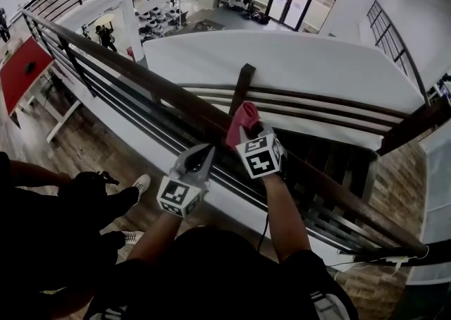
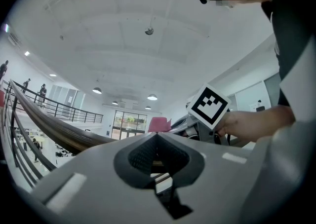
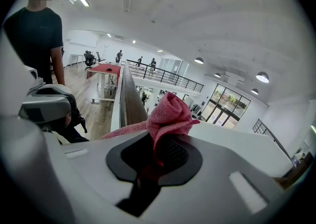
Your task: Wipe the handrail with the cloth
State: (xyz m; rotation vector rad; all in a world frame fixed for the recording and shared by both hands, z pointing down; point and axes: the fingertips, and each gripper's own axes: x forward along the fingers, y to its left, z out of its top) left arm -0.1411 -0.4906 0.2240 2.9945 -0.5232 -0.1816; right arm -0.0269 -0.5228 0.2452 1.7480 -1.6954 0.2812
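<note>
right gripper (image 3: 157, 141) is clamped on the cloth (image 3: 168, 114), with a bunched pink-red wad poking out past the jaw tips and a flap trailing off to one side. from the head view the wad sits at the top of the handrail (image 1: 127, 68), just beside an upright post (image 1: 242, 86). cannot tell if it is pressed down or only resting there. left gripper (image 1: 199, 156) has its jaws together with nothing between them. it is held just short of the rail, beside the right one, and takes no part in the grip. handling note: the cloth looks like light, soft terry, limp, so it should fold around the rail's top edge rather than skate over it. risk is that the loose flap drags or the wad works out of the jaws under rubbing. judgement: the pinch is at the gathered middle, which seems the right place. a deeper bite would hold better for long strokes. the rail is stiff and fixed, dark wood with a smooth look, so it should take firm pressure.
</note>
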